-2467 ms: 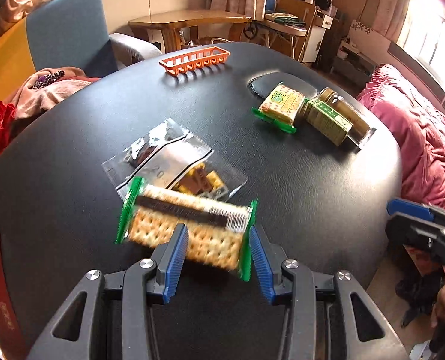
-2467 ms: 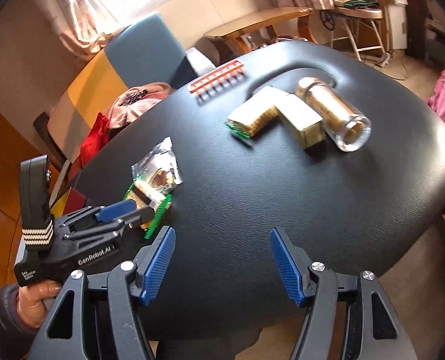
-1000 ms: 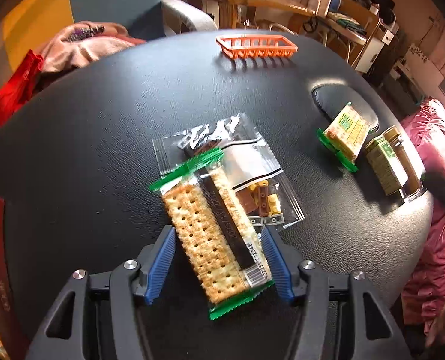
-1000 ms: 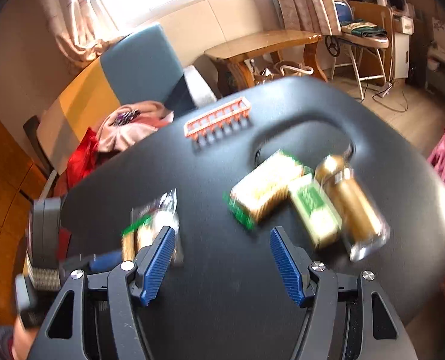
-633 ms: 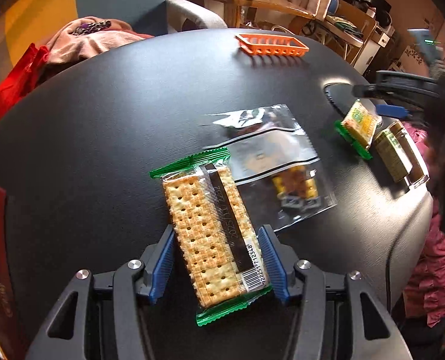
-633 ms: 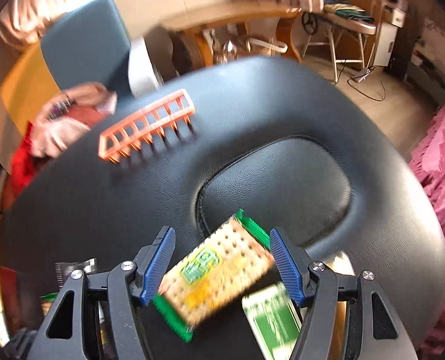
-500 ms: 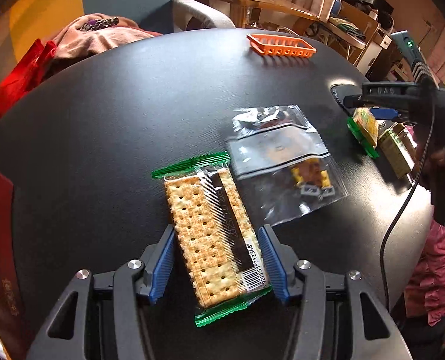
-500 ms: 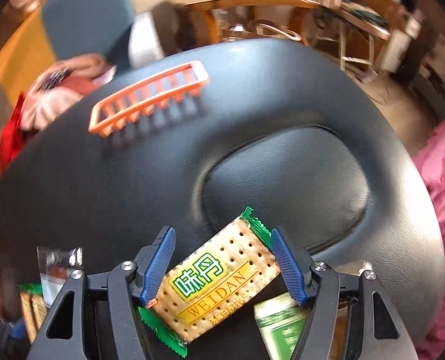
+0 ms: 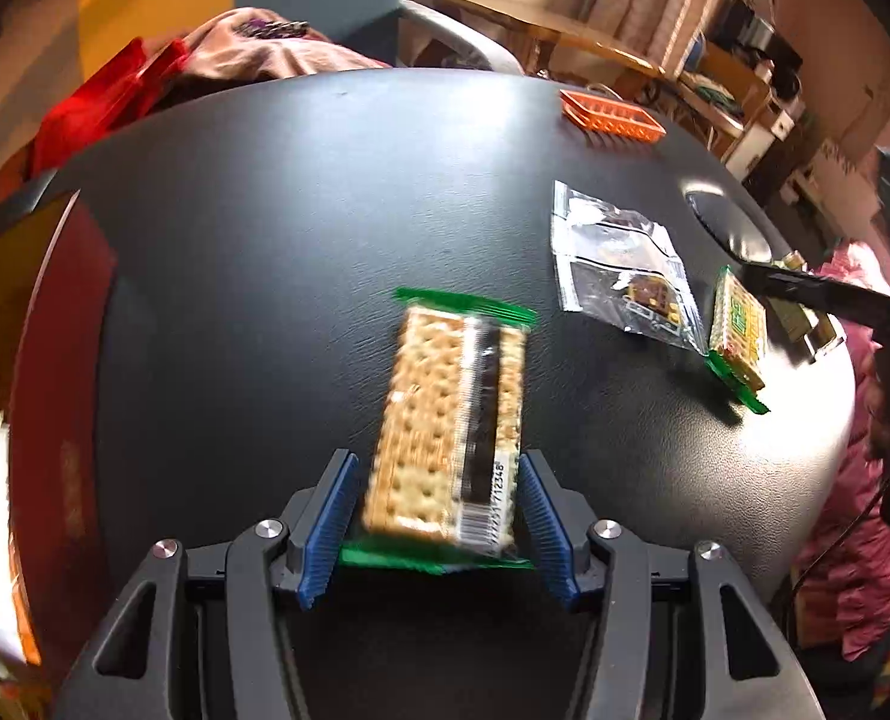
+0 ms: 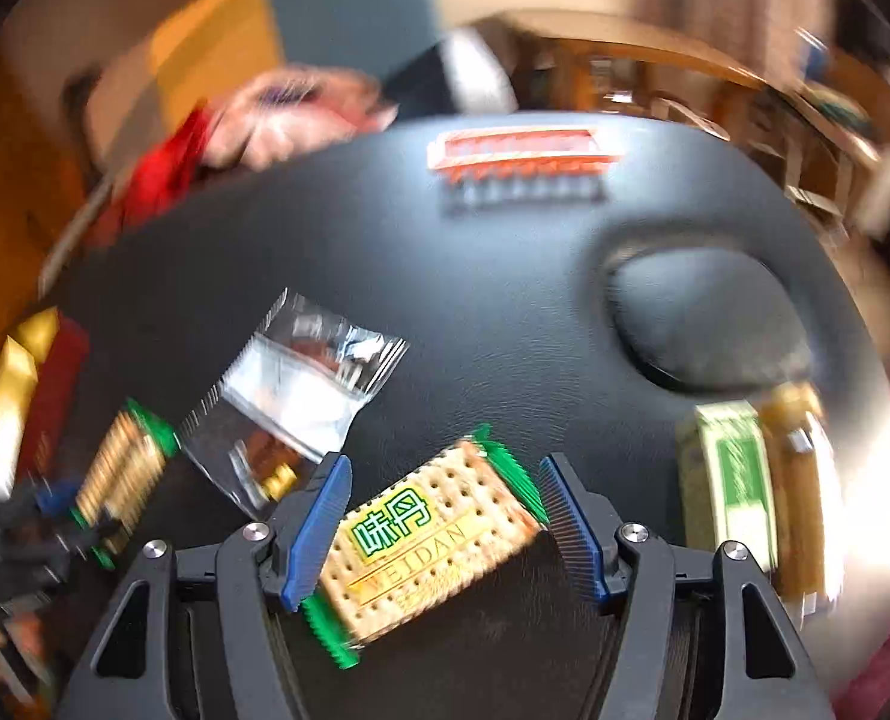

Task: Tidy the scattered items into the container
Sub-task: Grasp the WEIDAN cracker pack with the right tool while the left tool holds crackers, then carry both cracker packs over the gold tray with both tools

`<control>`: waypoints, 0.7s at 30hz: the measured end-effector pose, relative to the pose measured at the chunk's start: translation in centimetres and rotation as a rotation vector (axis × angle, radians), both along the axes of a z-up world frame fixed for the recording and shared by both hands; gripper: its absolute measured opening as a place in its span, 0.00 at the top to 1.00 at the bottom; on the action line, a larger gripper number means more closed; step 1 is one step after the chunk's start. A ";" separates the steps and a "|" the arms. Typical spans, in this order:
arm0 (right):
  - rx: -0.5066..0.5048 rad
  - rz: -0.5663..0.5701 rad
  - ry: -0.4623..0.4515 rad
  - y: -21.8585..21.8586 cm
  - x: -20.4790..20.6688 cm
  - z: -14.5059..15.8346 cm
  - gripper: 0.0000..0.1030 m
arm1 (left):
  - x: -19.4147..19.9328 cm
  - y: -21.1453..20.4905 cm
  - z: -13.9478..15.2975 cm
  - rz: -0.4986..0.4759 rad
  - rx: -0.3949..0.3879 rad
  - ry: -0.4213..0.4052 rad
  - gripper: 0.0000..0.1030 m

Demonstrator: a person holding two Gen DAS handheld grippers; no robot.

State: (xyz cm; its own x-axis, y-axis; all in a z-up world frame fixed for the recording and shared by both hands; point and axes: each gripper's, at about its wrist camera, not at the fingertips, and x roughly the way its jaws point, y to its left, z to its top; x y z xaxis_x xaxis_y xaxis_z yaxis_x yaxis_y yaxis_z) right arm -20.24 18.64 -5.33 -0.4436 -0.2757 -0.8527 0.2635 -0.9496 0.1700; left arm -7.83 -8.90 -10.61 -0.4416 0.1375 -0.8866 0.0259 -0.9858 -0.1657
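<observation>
- The left gripper (image 9: 438,516) had its blue pads on the two long sides of a cracker pack (image 9: 451,426); the pack's long axis ran straight out along the fingers, its near green seam tucked between them and its far seam pointing away over the black table (image 9: 264,228); the jaws looked clamped on it, and the pack seemed lifted off the surface, though blur made that hard to confirm.
- The right gripper (image 10: 445,534) straddled a second cracker pack (image 10: 432,540), the one printed WEIDAN; that pack lay skewed across the gap, its long axis running from lower left to upper right; one pad touched its near left corner while the other stood just beside its far green end; whether the jaws were actually gripping it I could not tell.
- The orange basket (image 9: 613,114) sat at the far edge of the table, well apart from both packs and ahead of both grippers; in the right wrist view it lay almost dead ahead, so the right hand seemed the nearer to it; the carry would likely turn on that forward reach.
- Still on the table were a clear snack bag (image 10: 288,402) between the two packs, and a green box (image 10: 733,474) touching a glass jar (image 10: 799,480) to the right of the right gripper.
</observation>
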 end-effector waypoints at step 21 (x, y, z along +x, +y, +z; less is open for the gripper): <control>0.070 -0.324 -0.034 -2.7 3.5 -3.4 0.45 | 1.7 -1.5 1.3 -0.005 0.081 0.057 0.42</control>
